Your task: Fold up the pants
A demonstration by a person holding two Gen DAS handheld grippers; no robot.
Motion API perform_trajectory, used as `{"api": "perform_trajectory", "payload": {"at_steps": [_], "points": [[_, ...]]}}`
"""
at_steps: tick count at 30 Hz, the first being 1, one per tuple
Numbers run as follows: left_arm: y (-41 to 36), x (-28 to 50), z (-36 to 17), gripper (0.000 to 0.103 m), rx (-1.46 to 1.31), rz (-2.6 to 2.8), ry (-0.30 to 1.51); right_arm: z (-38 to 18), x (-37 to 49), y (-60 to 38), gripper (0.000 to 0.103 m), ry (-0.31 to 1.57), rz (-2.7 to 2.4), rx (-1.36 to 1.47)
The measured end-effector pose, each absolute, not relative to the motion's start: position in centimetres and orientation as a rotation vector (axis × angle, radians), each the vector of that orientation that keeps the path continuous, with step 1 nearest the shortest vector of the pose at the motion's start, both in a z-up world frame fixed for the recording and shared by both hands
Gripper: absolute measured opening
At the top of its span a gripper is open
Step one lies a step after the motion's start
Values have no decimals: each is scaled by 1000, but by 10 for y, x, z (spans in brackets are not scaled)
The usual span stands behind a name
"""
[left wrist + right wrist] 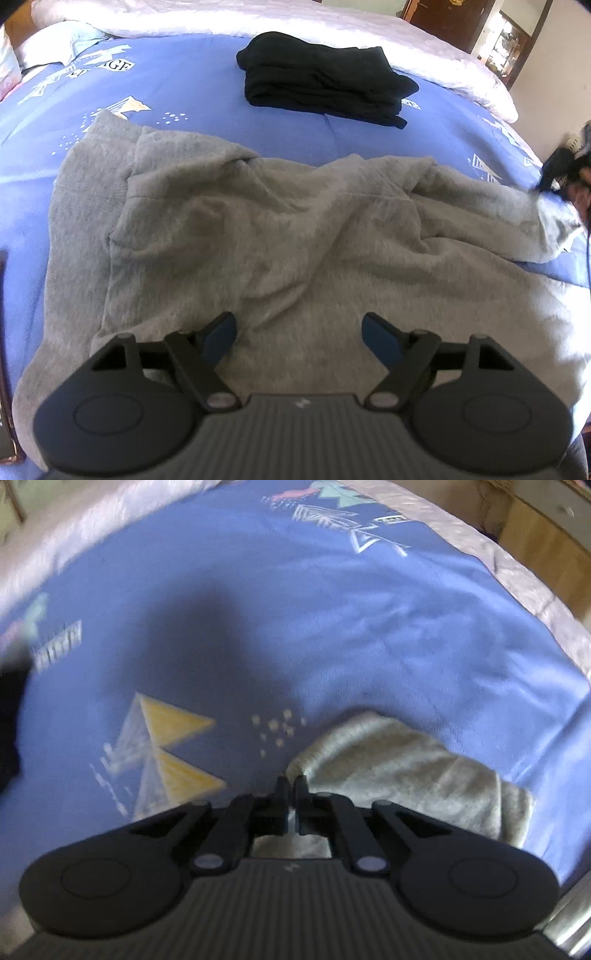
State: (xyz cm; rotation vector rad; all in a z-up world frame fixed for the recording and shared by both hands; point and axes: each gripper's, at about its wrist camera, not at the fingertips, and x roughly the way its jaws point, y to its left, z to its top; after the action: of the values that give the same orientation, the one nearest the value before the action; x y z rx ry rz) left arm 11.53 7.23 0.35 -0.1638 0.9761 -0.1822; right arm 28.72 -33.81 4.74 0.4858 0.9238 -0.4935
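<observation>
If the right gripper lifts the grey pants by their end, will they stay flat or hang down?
The grey pants would probably hang limp: they lie creased on the bed cover. The right gripper pinches only one end, so the rest would likely drag. The fleecy cloth seems unlikely to slip.

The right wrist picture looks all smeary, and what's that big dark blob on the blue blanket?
Right wrist view: motion blur smears the blanket; the blob is a shadow. Left wrist view: sharper, the bed's far edge glares white, and fisheye bends it.

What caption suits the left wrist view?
Open left hand-held gripper above rumpled grey pants; folded black pants beyond.
</observation>
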Motion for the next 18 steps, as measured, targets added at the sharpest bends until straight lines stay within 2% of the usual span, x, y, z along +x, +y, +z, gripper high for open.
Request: {"api": "perform_trajectory", "payload": {"at_steps": [4, 8, 10, 12, 13, 15, 16, 18], "points": [[71, 115, 4, 78, -162, -172, 983, 122, 237, -378, 5, 472, -309, 775], [73, 115, 4, 78, -188, -157, 984, 142, 175, -402, 5, 260, -214, 839], [74, 116, 5, 78, -196, -151, 989, 119, 148, -414, 5, 275, -251, 877], [75, 116, 6, 78, -201, -151, 1000, 79, 130, -425, 6, 395, -364, 875], [76, 116, 7, 78, -207, -154, 1010, 53, 125, -429, 12, 496, -446, 882], [83, 116, 13, 76, -249, -178, 1036, 14, 114, -433, 14, 647, -575, 905], [90, 114, 18, 75, -292, -198, 1041, 1, 104, -433, 11, 650, -570, 934], [107, 108, 33, 75, -362, -231, 1000, -4, 80, -431, 13, 571, -521, 998]]}}
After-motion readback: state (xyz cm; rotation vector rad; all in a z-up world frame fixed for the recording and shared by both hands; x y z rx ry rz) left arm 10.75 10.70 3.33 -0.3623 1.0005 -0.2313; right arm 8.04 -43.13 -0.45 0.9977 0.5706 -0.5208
